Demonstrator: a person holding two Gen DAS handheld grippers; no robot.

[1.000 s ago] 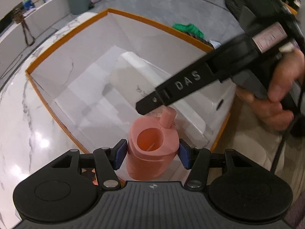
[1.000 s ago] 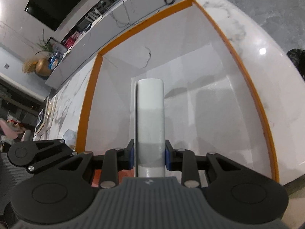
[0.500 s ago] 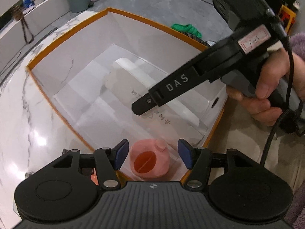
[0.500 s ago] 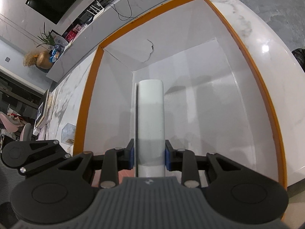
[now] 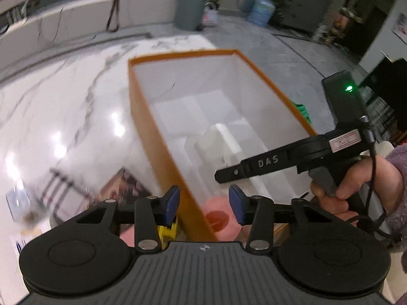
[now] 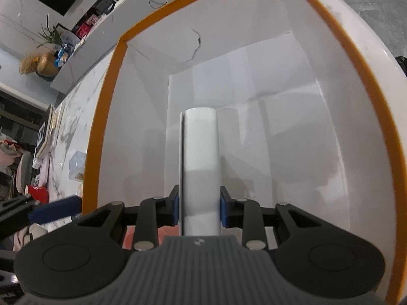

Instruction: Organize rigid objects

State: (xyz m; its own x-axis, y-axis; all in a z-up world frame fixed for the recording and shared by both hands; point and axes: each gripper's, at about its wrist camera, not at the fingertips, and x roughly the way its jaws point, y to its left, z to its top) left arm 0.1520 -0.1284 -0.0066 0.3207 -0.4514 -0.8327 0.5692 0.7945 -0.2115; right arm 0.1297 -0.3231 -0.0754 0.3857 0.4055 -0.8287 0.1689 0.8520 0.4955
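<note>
**White tube going into the box**

Right gripper (image 6: 199, 209) is pinching a white tube (image 6: 201, 157) over the orange-rimmed box (image 6: 106, 117). Left gripper (image 5: 204, 204) is holding nothing, jaws just closing partway, pink cup (image 5: 220, 219) sitting below it in the box.

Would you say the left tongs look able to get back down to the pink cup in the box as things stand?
Probably yes. The left tongs are empty, the jaws having just been closing partway, and the pink cup stands directly below them, just inside the orange-rimmed box. The right tongs hover further in, not over it.
</note>
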